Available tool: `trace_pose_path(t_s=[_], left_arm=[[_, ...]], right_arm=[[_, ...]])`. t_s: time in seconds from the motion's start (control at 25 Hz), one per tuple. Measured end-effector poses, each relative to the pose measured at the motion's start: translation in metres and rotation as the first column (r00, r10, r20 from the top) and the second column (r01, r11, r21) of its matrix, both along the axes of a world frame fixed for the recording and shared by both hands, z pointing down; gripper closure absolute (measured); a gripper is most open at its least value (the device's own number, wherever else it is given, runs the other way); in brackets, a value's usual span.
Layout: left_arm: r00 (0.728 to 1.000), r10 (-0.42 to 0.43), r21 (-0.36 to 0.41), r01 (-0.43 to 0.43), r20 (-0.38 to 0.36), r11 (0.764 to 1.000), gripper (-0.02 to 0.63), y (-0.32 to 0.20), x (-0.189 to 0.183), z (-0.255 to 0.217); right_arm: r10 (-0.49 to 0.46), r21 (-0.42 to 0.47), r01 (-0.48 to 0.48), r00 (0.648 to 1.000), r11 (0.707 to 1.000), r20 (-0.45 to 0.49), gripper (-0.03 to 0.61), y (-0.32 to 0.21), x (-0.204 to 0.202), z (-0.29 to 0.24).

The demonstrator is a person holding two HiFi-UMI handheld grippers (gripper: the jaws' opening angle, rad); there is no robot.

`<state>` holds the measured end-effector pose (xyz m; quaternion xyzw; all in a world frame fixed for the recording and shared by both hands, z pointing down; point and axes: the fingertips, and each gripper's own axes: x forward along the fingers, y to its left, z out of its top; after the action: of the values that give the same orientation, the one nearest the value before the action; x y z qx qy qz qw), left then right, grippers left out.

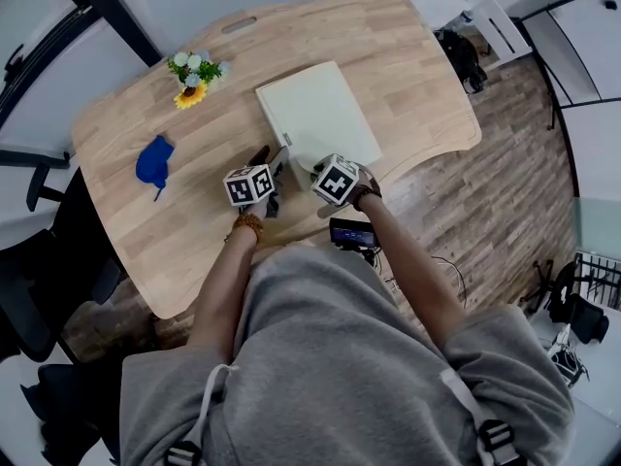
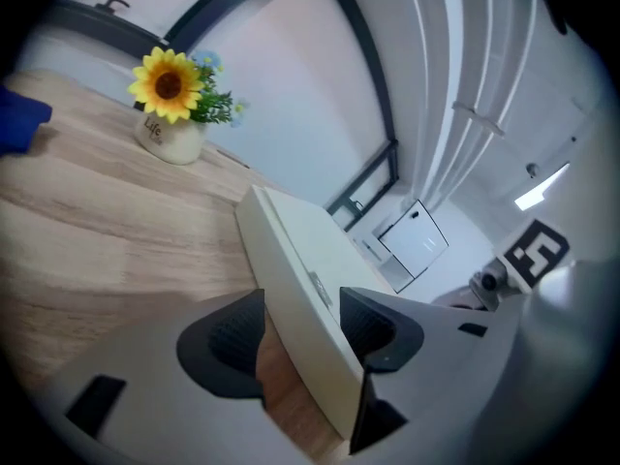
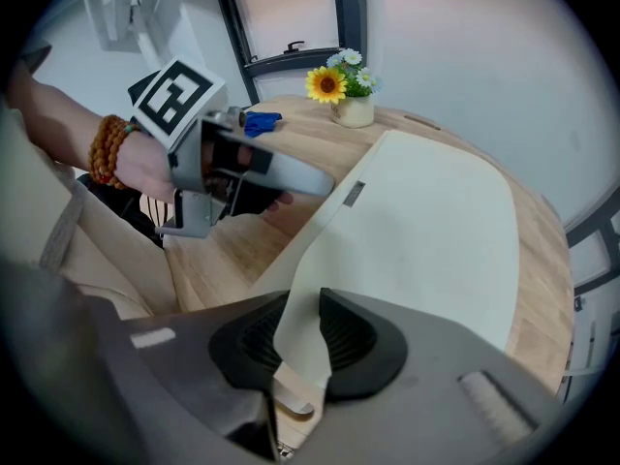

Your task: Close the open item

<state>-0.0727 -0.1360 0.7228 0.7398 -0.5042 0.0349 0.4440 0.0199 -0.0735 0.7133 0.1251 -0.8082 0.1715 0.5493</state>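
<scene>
A flat white case point(image 1: 320, 115) lies on the wooden table point(image 1: 126, 134), its lid down against its base. In the left gripper view its thick near edge point(image 2: 300, 250) runs between the jaws of my left gripper point(image 2: 300, 332); one pad lies on its top face and the other against its underside. My right gripper point(image 3: 295, 342) has both pads against the thin near rim of the case point(image 3: 436, 240). In the head view both grippers sit side by side at the case's near edge, left gripper point(image 1: 277, 163) and right gripper point(image 1: 315, 168). The right gripper view also shows the left gripper point(image 3: 291, 177).
A small pot of sunflowers point(image 1: 194, 76) stands at the far left of the table, and a blue cloth point(image 1: 155, 161) lies left of the grippers. A dark device point(image 1: 351, 232) sits just below the table's near edge. Wood floor lies to the right.
</scene>
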Motion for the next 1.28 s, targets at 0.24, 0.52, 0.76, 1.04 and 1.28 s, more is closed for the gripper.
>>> trace_pose_path(t_s=[0.24, 0.52, 0.76, 1.04, 1.28], left_arm=[[0.999, -0.049, -0.088, 0.050, 0.018, 0.995, 0.379, -0.037, -0.010, 0.007], [0.993, -0.094, -0.183, 0.081, -0.066, 0.980, 0.377, -0.039, -0.010, 0.017], [0.993, -0.087, -0.226, 0.066, -0.085, 0.972, 0.434, -0.042, -0.003, 0.015], [0.987, -0.094, -0.255, 0.058, -0.128, 0.965, 0.410, -0.041, -0.005, 0.019], [0.986, -0.099, -0.254, 0.063, -0.131, 0.965, 0.385, -0.040, -0.009, 0.018]], right_arm=[[-0.027, 0.006, 0.027, 0.999, 1.000, -0.023, 0.499, 0.003, -0.001, 0.002], [-0.035, 0.012, 0.035, 0.999, 0.999, 0.015, 0.488, 0.003, -0.001, -0.003], [-0.073, -0.031, 0.074, 0.996, 0.997, 0.044, 0.415, 0.012, -0.003, -0.004], [-0.064, -0.091, 0.073, 0.994, 0.993, 0.090, 0.380, 0.014, 0.000, -0.011], [-0.081, -0.122, 0.098, 0.988, 0.988, 0.135, 0.350, 0.018, -0.004, -0.021]])
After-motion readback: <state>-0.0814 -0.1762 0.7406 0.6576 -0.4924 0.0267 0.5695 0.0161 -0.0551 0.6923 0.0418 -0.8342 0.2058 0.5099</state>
